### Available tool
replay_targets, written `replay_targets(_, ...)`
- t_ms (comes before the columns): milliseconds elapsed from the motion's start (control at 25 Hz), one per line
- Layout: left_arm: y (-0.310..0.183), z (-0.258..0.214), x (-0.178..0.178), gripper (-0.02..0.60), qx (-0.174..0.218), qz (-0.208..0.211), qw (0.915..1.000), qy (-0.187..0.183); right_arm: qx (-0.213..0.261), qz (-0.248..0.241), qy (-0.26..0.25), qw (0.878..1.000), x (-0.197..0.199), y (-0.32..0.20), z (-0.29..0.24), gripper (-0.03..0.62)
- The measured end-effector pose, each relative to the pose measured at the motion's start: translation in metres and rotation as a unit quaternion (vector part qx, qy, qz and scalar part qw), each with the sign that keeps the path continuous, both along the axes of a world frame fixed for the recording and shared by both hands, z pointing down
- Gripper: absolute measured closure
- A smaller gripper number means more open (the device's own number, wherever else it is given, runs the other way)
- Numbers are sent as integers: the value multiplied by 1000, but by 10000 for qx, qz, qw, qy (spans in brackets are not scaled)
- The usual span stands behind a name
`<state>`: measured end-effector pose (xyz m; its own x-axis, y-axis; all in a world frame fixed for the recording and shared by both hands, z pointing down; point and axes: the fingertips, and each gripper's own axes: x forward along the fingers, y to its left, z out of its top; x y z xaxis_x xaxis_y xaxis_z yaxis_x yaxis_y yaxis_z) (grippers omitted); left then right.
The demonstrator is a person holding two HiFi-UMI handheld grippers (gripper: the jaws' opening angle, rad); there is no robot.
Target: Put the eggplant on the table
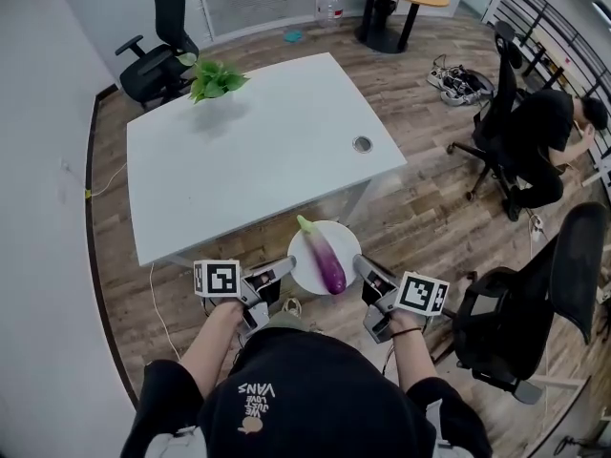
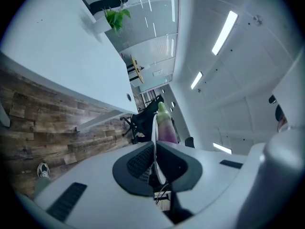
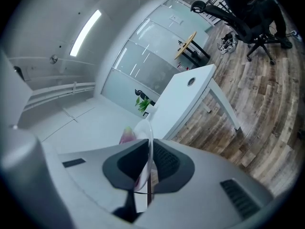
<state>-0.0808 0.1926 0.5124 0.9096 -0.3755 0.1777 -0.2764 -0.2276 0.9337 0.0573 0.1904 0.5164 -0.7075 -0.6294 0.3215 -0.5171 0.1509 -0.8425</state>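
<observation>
White plate (image 1: 349,244) carries one purple eggplant (image 1: 325,258), green stem end toward the white surface (image 1: 258,146). The plate is held in the air just short of the surface's near edge, over the wood floor (image 1: 420,208).

Gripper views only: plate rim seen edge-on, pinched between the fingers of left gripper (image 1: 286,265) and right gripper (image 1: 361,263), on opposite sides.

Both forearms reach forward, grippers near level.

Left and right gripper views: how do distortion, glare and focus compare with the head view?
Head view: evenly lit, sharp, mild barrel bend, soft shadow under the plant on the table. Left gripper view: heavy fisheye, dark corners, bright ceiling light strips, eggplant fairly crisp. Right gripper view: same fisheye, plate rim close and soft.
</observation>
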Motion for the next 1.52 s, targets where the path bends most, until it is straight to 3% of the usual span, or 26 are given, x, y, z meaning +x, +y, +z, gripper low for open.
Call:
replay_targets(560,-73,-8,-24,557,30,319,9995,62,-35,442,3,9990,-22,-63,-4,559)
replay_targets(760,-98,-4,-23,557,-22,307,9995,91,42,393,-48,9992,-24,-90,-6,559)
replay_targets(1520,-232,-3,32,557,104,-80,9999,86,23,-71,46,10000,32,-235,-3,559)
